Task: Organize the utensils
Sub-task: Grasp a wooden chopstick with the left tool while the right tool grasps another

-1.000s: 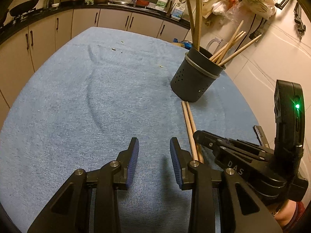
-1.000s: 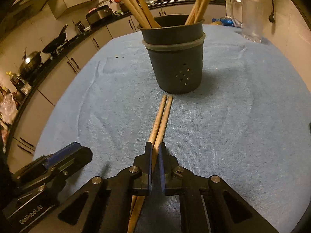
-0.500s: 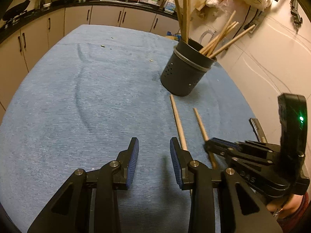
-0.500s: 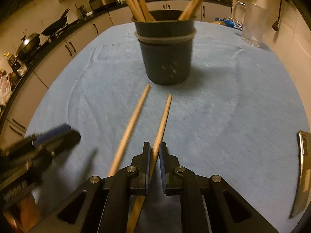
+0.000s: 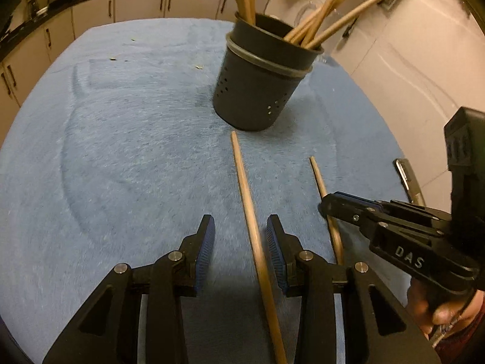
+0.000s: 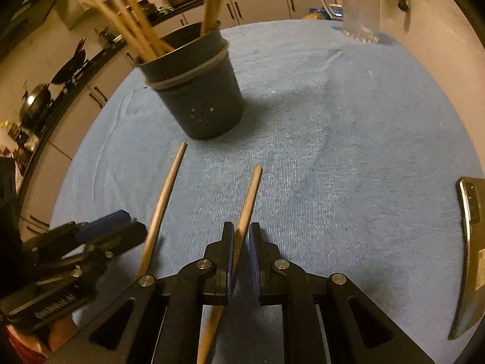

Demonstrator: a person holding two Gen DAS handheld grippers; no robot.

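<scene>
With one chopstick [image 6: 247,200] pinched in the right claw [image 6: 241,253] and another [image 5: 247,200] lying between the opening, untouching pads of the left claw [image 5: 240,250], both mid-tabletop, pickup is underway; next, likely closing left, then lifting toward the holder [image 5: 257,91].

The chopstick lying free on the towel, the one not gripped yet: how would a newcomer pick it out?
Start at the dark holder full of sticks on the blue towel. Two loose chopsticks lie in front of it. The free chopstick has its tip almost at the holder's base and runs between the left gripper's open jaws, untouched; the other chopstick is clamped in the right gripper.
</scene>
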